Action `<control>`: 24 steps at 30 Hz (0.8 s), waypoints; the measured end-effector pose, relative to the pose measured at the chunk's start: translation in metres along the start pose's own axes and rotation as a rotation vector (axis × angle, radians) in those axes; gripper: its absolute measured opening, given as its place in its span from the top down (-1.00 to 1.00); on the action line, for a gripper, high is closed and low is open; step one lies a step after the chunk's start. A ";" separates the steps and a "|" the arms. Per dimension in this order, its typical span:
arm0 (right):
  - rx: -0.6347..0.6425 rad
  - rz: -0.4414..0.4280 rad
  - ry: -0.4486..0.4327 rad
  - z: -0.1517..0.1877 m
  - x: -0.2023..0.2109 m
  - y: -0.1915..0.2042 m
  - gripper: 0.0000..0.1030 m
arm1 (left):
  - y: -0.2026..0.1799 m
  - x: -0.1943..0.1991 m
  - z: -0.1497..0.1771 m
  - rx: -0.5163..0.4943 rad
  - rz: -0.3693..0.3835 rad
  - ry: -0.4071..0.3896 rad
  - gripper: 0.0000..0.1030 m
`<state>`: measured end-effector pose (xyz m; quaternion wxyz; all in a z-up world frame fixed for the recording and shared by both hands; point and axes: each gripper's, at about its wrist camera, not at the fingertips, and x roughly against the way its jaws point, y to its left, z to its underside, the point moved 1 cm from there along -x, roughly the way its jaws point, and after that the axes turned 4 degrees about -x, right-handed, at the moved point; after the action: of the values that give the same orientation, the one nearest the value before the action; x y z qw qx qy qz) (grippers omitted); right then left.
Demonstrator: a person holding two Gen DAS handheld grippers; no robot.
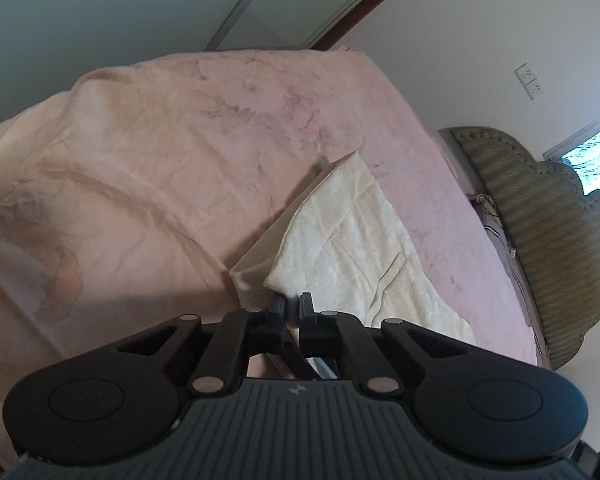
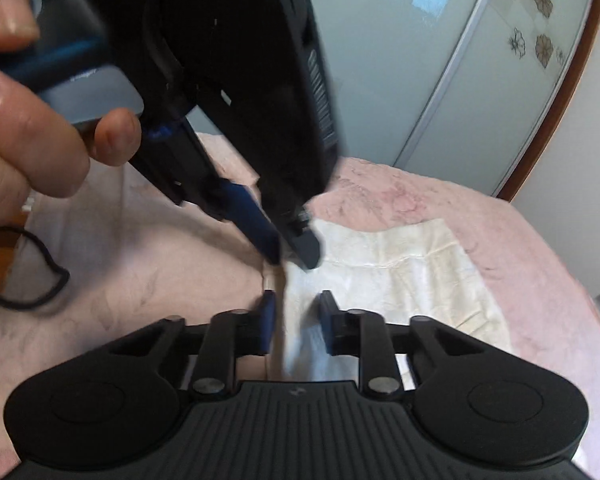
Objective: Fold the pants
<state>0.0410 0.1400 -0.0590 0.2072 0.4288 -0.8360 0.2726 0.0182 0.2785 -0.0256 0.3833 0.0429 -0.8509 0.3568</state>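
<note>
Cream-white pants lie on a pink bedspread, with one layer folded over another. My left gripper is shut on the near corner of the pants' top layer. In the right wrist view the pants lie ahead and the left gripper reaches down from above, pinching their edge. My right gripper is open, its jaws straddling the pants' edge just below the left gripper's tips.
The bed has a padded olive headboard at the right. A wardrobe with glass sliding doors stands beyond the bed. A black cable lies on the bedspread at the left. A hand holds the left gripper.
</note>
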 end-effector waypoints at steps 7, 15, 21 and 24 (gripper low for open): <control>-0.041 -0.037 0.007 -0.006 -0.018 0.000 0.79 | 0.009 -0.008 0.006 0.001 -0.038 -0.023 0.90; -0.005 0.050 0.038 0.011 0.015 0.010 0.72 | 0.005 0.014 0.005 -0.093 -0.096 -0.067 0.35; 0.167 0.206 0.089 0.027 0.005 0.034 -0.13 | 0.009 0.013 0.009 -0.063 -0.061 -0.010 -0.11; 0.287 0.271 0.071 0.031 0.002 0.046 -0.18 | 0.011 0.002 0.010 -0.009 -0.002 0.042 -0.16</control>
<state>-0.0023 0.1412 -0.0943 0.1346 0.3276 -0.8309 0.4292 0.0072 0.2806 -0.0353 0.4017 0.0343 -0.8442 0.3533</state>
